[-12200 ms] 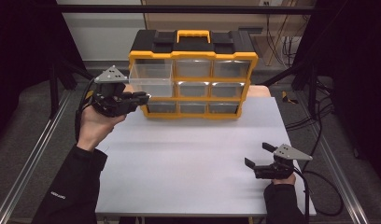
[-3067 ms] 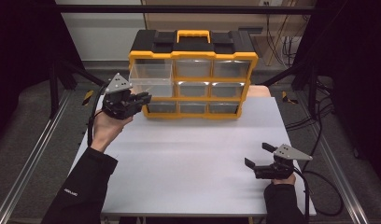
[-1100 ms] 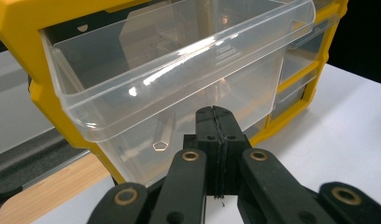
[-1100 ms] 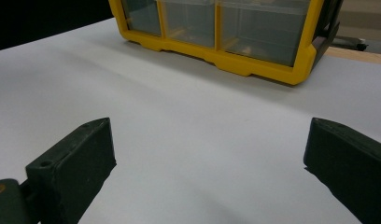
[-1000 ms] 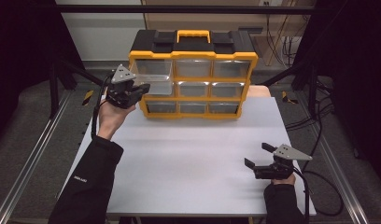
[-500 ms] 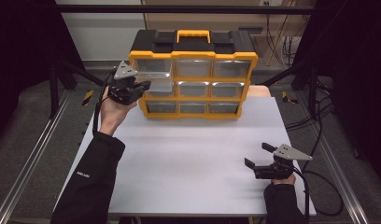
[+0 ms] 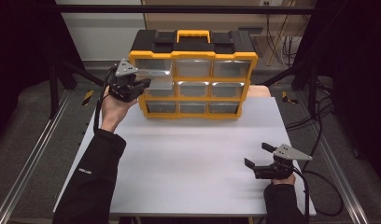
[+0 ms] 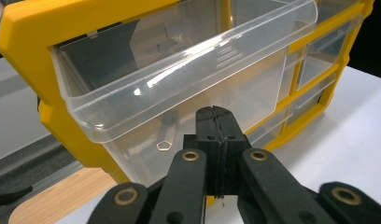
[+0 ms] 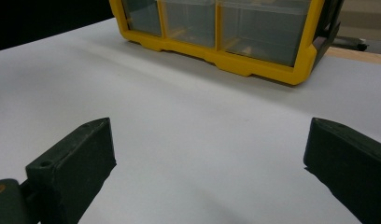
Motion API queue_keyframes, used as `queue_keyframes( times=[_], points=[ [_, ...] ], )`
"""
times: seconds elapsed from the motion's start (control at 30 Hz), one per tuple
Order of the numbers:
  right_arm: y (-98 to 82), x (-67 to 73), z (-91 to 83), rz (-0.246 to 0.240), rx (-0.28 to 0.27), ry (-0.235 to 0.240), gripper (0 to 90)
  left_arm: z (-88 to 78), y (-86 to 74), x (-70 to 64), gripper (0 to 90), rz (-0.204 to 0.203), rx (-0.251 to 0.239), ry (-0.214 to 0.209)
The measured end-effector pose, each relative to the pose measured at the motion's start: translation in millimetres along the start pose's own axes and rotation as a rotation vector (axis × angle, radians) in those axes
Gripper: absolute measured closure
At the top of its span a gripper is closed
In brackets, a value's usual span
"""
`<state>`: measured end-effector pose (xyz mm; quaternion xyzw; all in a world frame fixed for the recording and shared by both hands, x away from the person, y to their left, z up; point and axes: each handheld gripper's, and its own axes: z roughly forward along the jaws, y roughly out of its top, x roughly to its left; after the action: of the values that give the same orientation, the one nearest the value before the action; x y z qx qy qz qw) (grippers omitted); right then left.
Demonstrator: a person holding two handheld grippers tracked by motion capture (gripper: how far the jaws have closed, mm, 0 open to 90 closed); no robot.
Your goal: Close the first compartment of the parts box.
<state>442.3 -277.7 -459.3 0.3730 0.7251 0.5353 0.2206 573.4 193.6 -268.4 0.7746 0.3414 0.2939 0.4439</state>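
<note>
Left gripper (image 8: 215, 140), jaws pressed together, sits just below the clear drawer (image 8: 188, 70) protruding from the yellow organizer (image 7: 194, 74). Push squarely, level with the slot. Right gripper (image 7: 259, 157), jaws wide, rests well apart.

Top-left drawer (image 7: 157, 77) now further out of organizer (image 7: 194, 74), left gripper (image 7: 144, 85) nearer.

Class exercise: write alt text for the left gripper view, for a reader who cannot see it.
The left gripper, its black fingers pressed together, points at a clear plastic drawer pulled partly out of a yellow organiser. More clear drawers and a white table lie to the right.
</note>
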Motion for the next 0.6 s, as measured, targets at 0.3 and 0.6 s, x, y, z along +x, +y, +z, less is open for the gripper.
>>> queue_keyframes(
  times=[0.3, 0.6],
  points=[
    [0.2, 0.3, -0.3, 0.0, -0.002, 0.001, 2.2, 4.0, 2.0, 1.2, 88.8, 0.007, 0.002, 0.012],
    [0.1, 0.0, -0.2, 0.001, -0.001, 0.001, 2.2, 8.0, 4.1, 3.8, 88.8, 0.016, 0.004, 0.02]
  ],
)
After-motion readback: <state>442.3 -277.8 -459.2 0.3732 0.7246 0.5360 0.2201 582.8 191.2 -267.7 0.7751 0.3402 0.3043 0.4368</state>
